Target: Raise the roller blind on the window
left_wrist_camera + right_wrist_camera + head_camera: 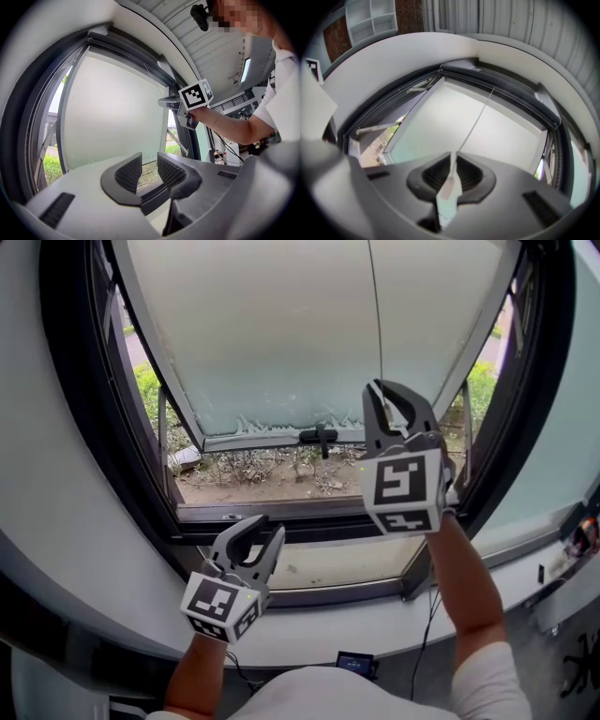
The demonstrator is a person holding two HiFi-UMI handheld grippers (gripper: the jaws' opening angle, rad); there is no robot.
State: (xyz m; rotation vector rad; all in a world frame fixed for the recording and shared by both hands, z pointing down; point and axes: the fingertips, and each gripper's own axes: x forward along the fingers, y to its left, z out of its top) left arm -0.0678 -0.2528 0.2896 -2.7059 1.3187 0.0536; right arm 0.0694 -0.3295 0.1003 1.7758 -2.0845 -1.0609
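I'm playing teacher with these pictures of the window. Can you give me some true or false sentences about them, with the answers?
1. The right gripper is shut on the blind's cord. True.
2. The left gripper holds the cord too. False: its jaws stand apart with nothing between them.
3. The blind is rolled all the way up. False: it covers most of the window; only a strip at the bottom shows the ground outside.
4. The right gripper is held higher than the left gripper. True.
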